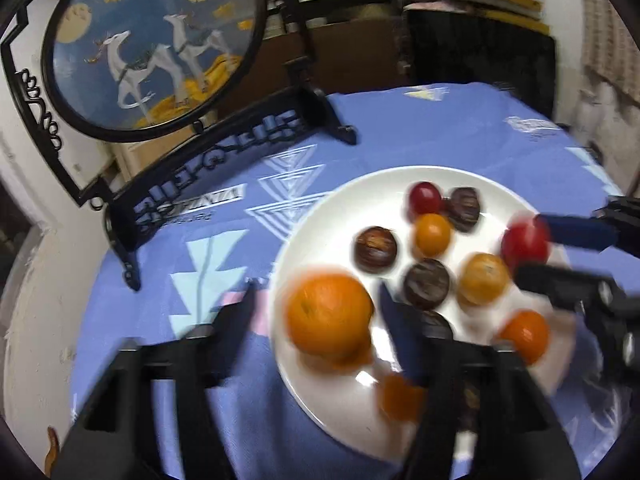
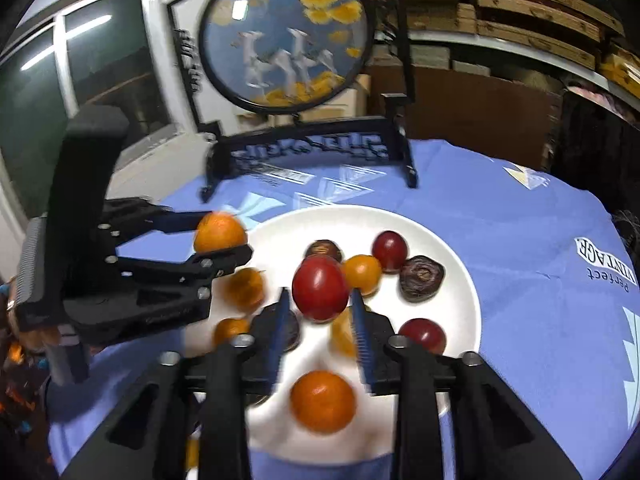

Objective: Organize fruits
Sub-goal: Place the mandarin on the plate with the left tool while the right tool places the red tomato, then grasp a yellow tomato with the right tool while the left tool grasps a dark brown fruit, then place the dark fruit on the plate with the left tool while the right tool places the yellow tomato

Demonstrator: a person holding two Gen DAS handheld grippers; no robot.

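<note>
A: Start at your left. What sits there?

B: Far left, a window (image 2: pixel 80 68) in a white wall. Just right of it, at the far edge of the table, stands a black screen (image 1: pixel 156 44): a round blue panel painted with white deer and yellow leaves, on a carved stand.

A: And the surface?

B: A blue cloth (image 2: pixel 532 240) printed with pale triangles and lettering covers the table. It lies fairly flat, with a few creases on the right.

A: Where is the fruit?

B: All on or over the white plate (image 1: pixel 360 184), which sits near you at the middle of the cloth. Your left gripper (image 1: pixel 316 304) hangs over the plate's left rim with its jaws wide; a big orange (image 1: pixel 330 312) is between them, blurred, and the pads do not press it.

A: Moving right?

B: Small oranges, dark brown fruits and red ones are scattered across the plate. Your right gripper (image 2: pixel 320 304) has its jaws partly open around a red fruit (image 2: pixel 320 288), gaps showing on both sides. Whether that fruit rests on the plate I cannot tell.

A: Behind it all?

B: Far right, shelves (image 2: pixel 520 12) stacked with flat wooden boxes, and brown cardboard below.
</note>
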